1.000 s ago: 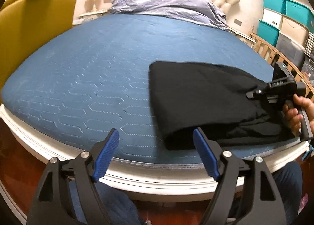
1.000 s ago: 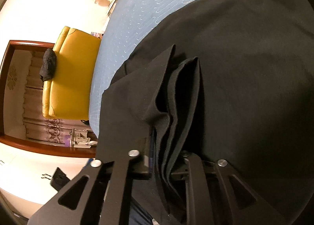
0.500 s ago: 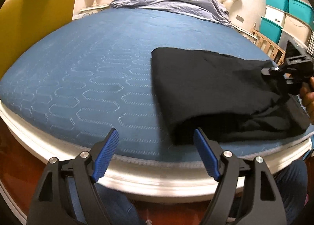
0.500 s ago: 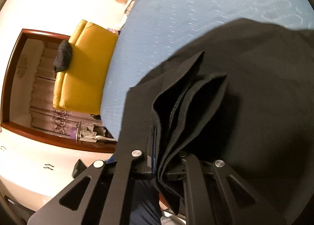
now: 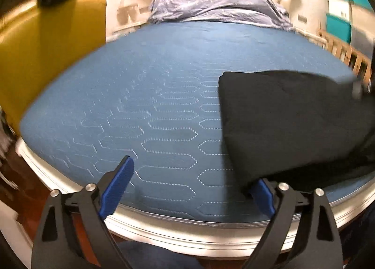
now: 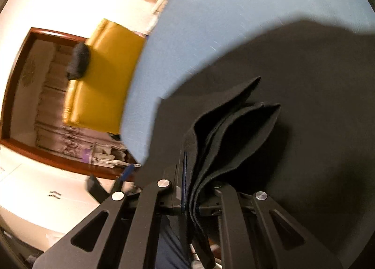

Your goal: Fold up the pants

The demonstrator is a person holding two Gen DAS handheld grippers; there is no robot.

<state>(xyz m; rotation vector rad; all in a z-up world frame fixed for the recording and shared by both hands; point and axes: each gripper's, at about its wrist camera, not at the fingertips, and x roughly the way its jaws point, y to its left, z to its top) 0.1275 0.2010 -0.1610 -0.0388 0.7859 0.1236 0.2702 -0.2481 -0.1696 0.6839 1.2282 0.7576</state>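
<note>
Closer now, the black pants (image 5: 293,123) sit at two o'clock, touching the spread left gripper (image 5: 187,184), while the right gripper (image 6: 189,196) pinches their bunched edge.

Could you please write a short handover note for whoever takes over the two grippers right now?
Right gripper: shut on several stacked layers of the black pants, lifting that end off the bed.
Left gripper: open, empty, low at the bed's near edge, its right finger beside the pants' near corner.
Pants: on the blue mattress, right side, already doubled over.
Left to do: probably lay the held end across, release, smooth. The image is blurred, so the gripper seems to be moving.
</note>
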